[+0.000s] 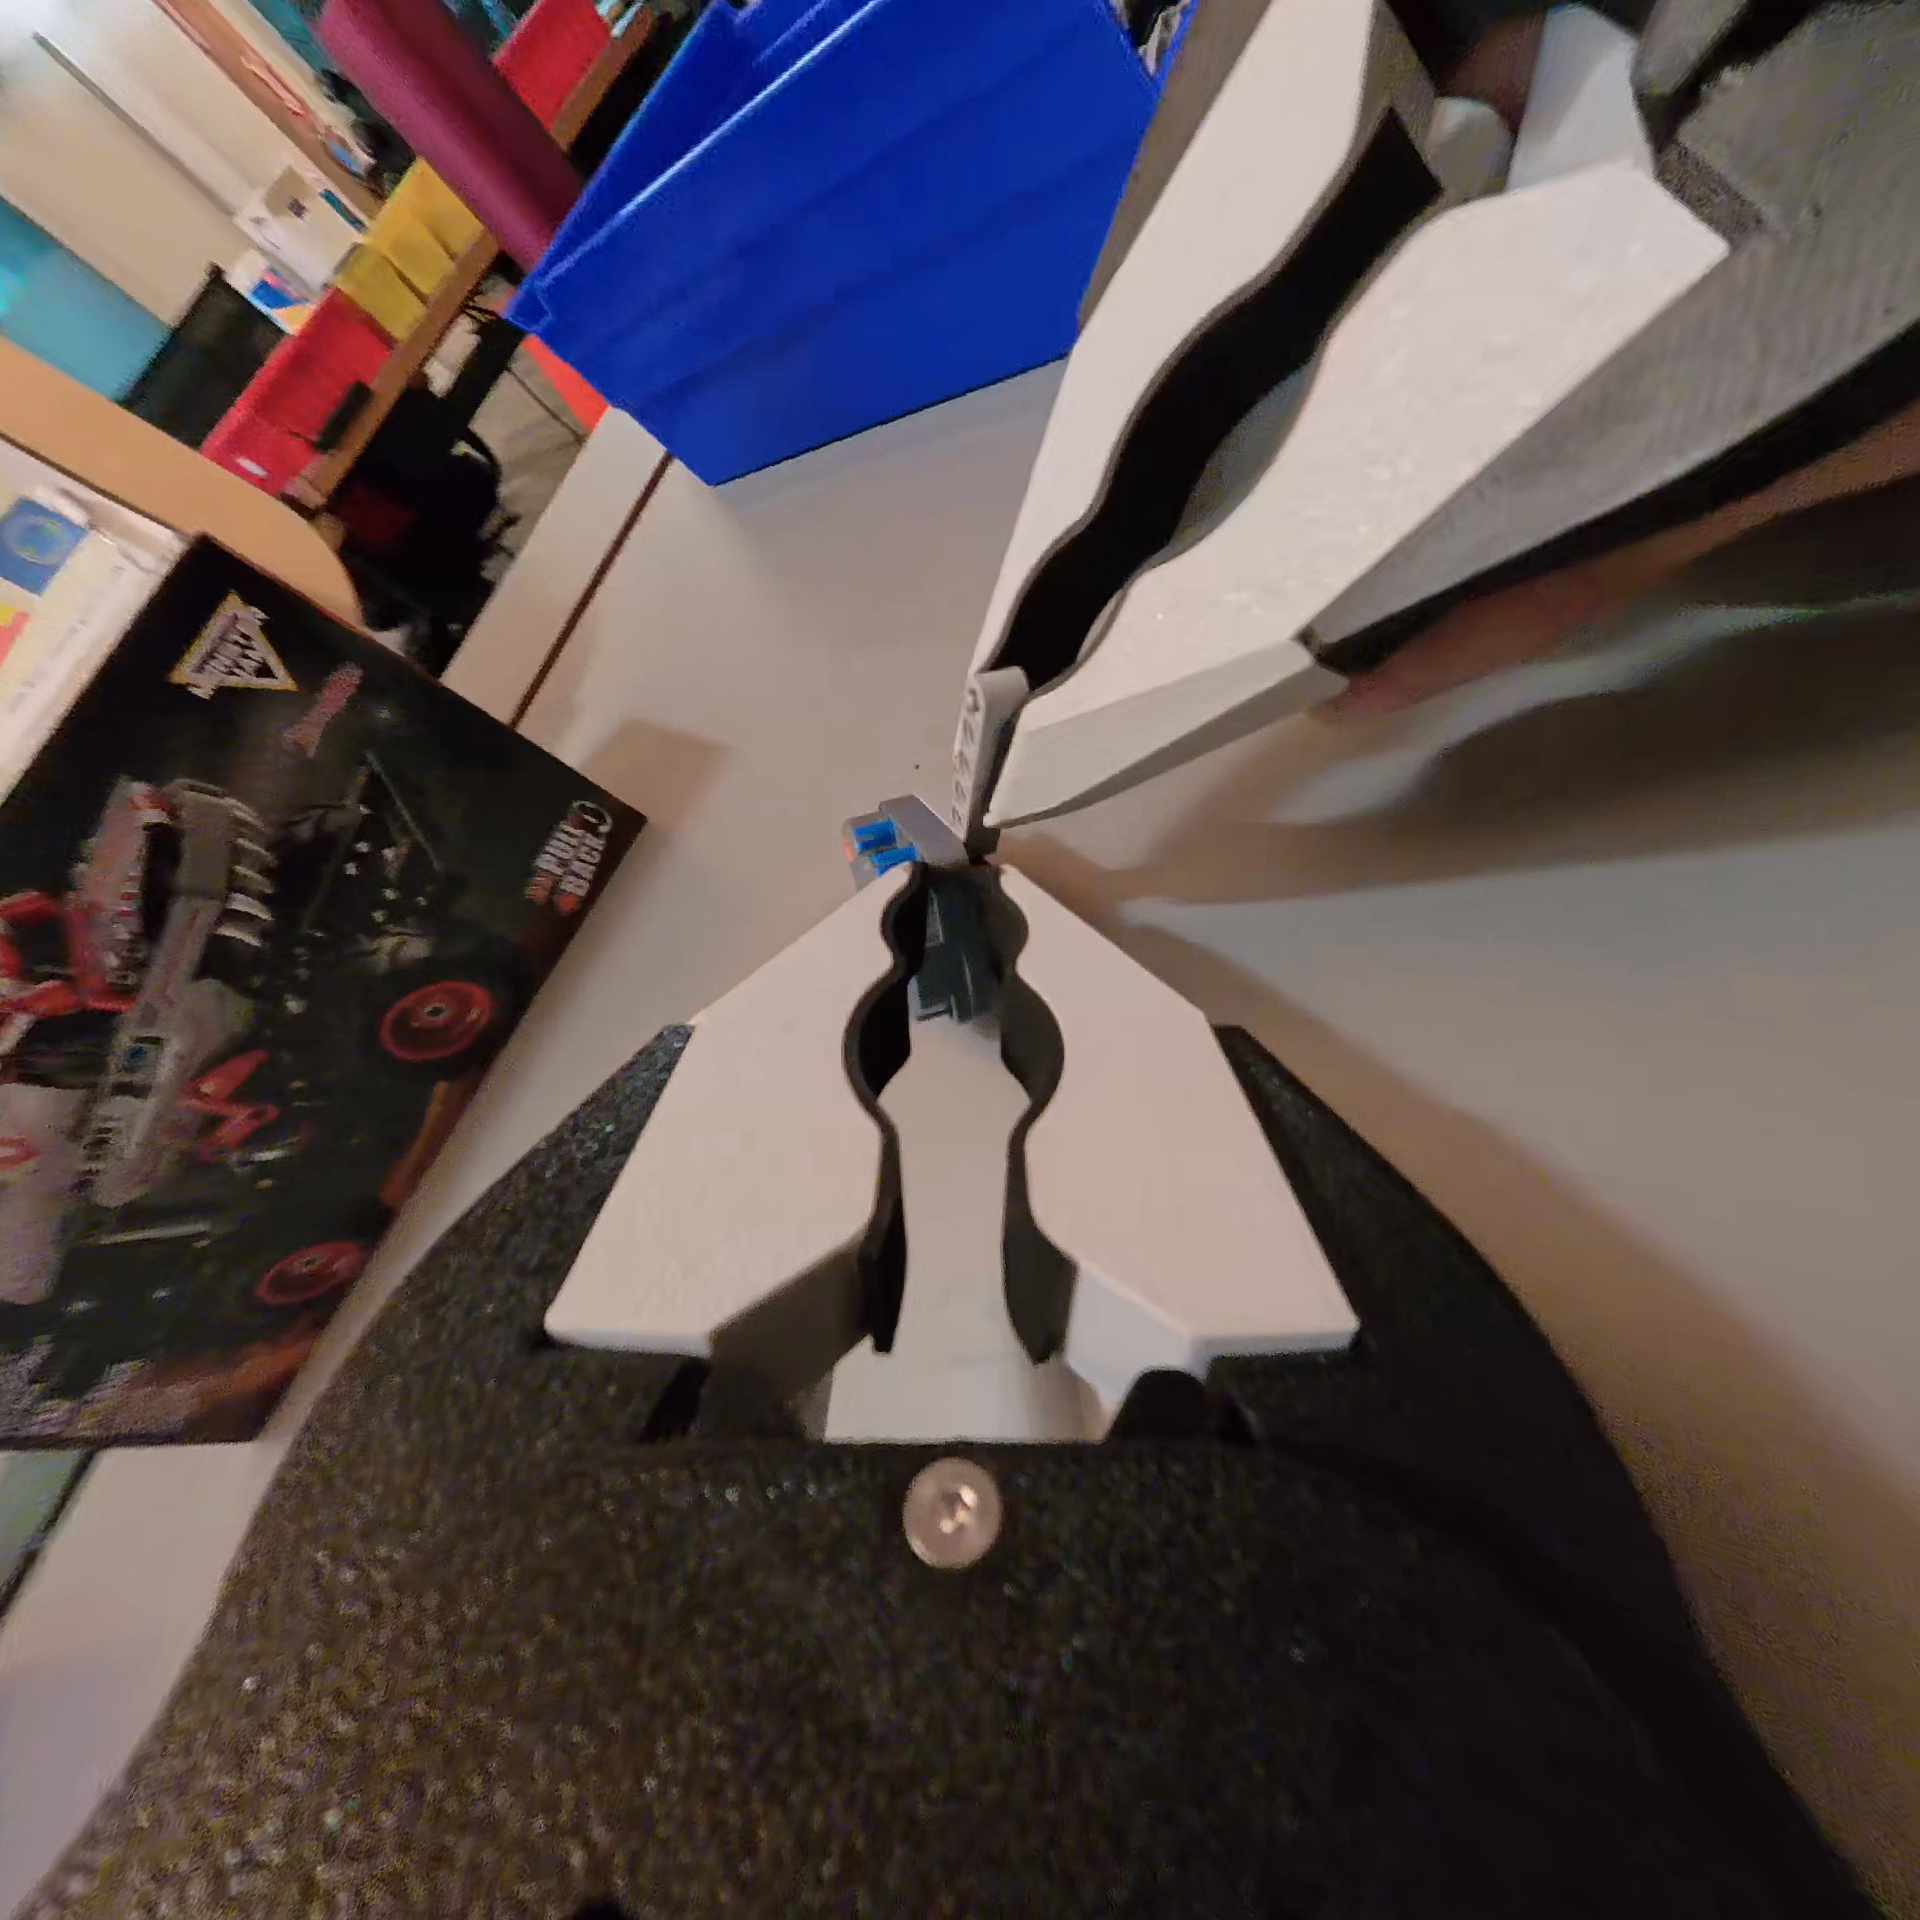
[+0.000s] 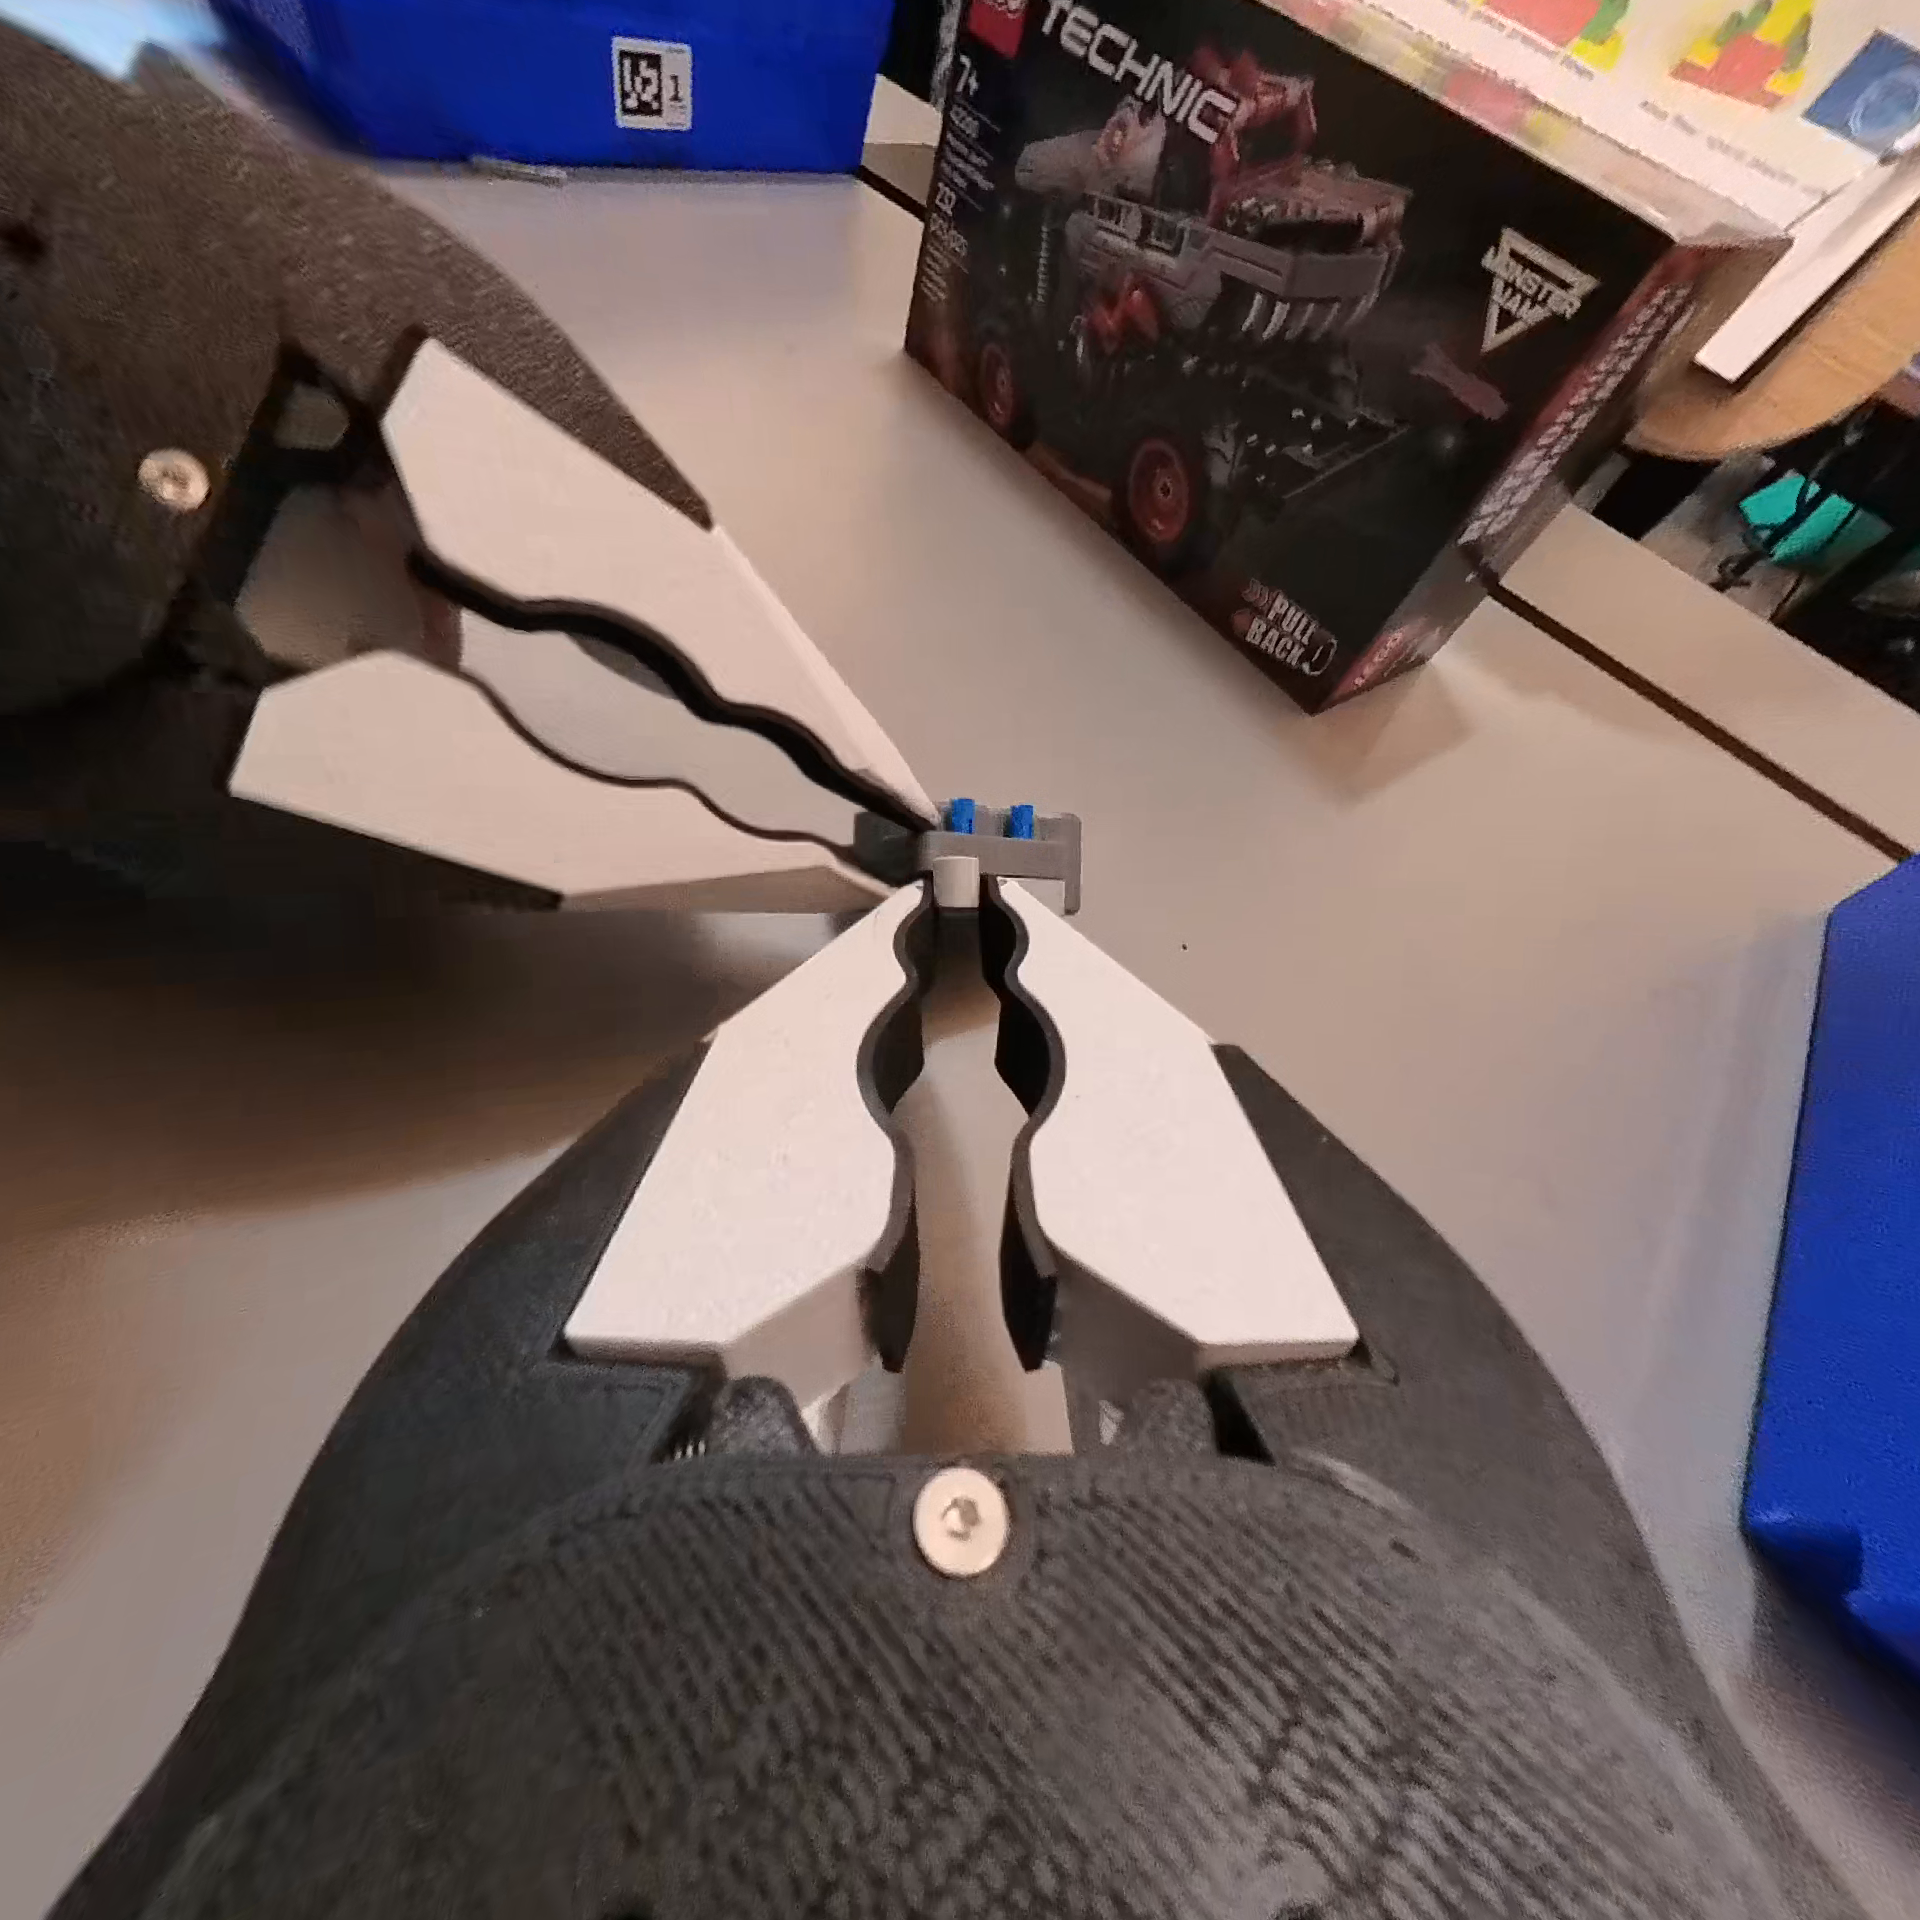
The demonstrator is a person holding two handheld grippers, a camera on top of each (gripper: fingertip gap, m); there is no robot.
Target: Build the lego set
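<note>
Both tongs meet above the tabletop point(image 2: 1299, 935). The left tongs point(image 1: 951, 894) clench a dark piece, seemingly joined to the grey beam point(image 2: 997, 847); the right tongs point(image 2: 961, 883) clench a pale beam point(image 1: 982, 743). Skewed pressure could pop the blue pins point(image 2: 992, 818) or drop the parts.

Set box point(image 2: 1299, 353) on table point(image 2: 1351, 935), bin point(image 2: 540, 73) left.

Between the left gripper point(image 1: 951, 894) fingertips, the dark grey lego piece point(image 1: 951, 961) is mostly hidden; ahead-left, the black printed cardboard box point(image 1: 239, 935) is blurred and edge-cropped.
</note>
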